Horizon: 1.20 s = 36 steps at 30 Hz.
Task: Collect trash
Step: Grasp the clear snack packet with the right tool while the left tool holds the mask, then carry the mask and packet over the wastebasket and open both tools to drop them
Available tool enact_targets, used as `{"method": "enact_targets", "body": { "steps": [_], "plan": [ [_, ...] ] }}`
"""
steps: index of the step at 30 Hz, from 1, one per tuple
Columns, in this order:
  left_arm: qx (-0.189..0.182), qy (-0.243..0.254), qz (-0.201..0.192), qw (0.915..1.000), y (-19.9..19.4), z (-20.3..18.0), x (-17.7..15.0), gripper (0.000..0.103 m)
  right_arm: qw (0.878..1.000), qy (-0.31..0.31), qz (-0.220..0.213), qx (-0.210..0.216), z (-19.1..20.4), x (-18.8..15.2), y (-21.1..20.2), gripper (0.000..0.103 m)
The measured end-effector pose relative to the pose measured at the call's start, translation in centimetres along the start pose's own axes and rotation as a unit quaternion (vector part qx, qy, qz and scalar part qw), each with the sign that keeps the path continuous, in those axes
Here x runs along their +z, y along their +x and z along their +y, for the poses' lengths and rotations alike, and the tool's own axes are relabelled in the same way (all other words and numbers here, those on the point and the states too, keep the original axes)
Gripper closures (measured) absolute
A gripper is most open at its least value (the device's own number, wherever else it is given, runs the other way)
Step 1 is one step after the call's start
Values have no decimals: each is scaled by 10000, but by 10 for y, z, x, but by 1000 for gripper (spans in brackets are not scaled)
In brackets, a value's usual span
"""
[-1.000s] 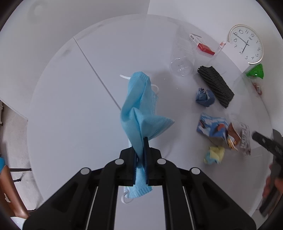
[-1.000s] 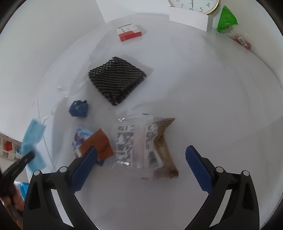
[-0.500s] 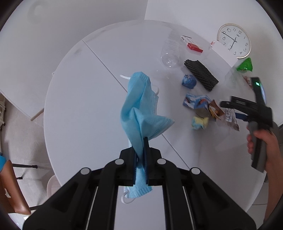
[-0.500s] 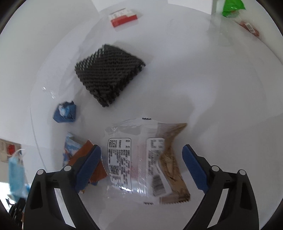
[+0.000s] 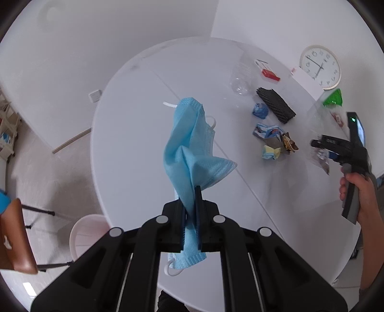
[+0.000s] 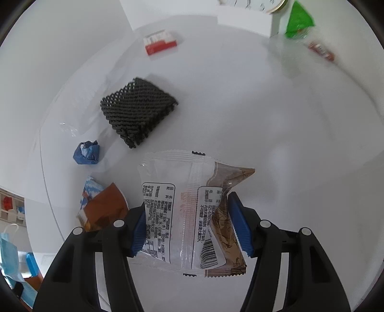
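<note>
My left gripper [image 5: 191,206] is shut on a light blue face mask [image 5: 192,148] and holds it in the air above the round white table [image 5: 134,148]. My right gripper [image 6: 190,223] has closed its blue pads [image 6: 237,223] onto a clear and brown snack wrapper [image 6: 187,211], which hangs lifted off the table. In the left wrist view the right gripper [image 5: 324,146] is at the right with the wrapper [image 5: 320,158] in it.
On the table lie a black mesh pad [image 6: 138,114], a crumpled blue wrapper [image 6: 87,153], a blue and brown wrapper [image 6: 100,206], a yellow wad [image 5: 271,152], a clear plastic cup [image 5: 240,79], a red and white box [image 6: 160,43] and a green bag [image 6: 298,21]. A white bin [image 5: 86,235] stands on the floor lower left.
My left gripper has risen and pulled back with the mask. My right gripper has moved in over the snack wrapper, closed on it and lifted it.
</note>
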State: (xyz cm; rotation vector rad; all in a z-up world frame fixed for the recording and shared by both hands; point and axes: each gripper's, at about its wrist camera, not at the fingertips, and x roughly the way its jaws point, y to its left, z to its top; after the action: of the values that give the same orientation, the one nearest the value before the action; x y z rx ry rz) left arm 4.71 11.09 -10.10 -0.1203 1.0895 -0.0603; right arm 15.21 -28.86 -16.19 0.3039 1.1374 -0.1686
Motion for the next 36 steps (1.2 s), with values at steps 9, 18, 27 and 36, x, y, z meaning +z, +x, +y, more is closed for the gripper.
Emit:
{"method": "enact_targets", "body": {
  "steps": [9,18,27,36],
  "plan": [
    [310,-613,-31,9976,-34,57,-50,96,9894,-1269,74,697,74,-72,-72,41],
    [867,-1149,128,9895,-47,123,-106,96,9339,-2888,636,2007,223,-181,-117,41],
    [1118,-1539,501,9805,-25,183,-141,96,8841,-3938,902,2348,323,-240,-122,41],
    [1041,-1842,1402,9672,56,235,-167,62,8673,-4322,1044,2237,356,-264,-119,41]
  ]
}}
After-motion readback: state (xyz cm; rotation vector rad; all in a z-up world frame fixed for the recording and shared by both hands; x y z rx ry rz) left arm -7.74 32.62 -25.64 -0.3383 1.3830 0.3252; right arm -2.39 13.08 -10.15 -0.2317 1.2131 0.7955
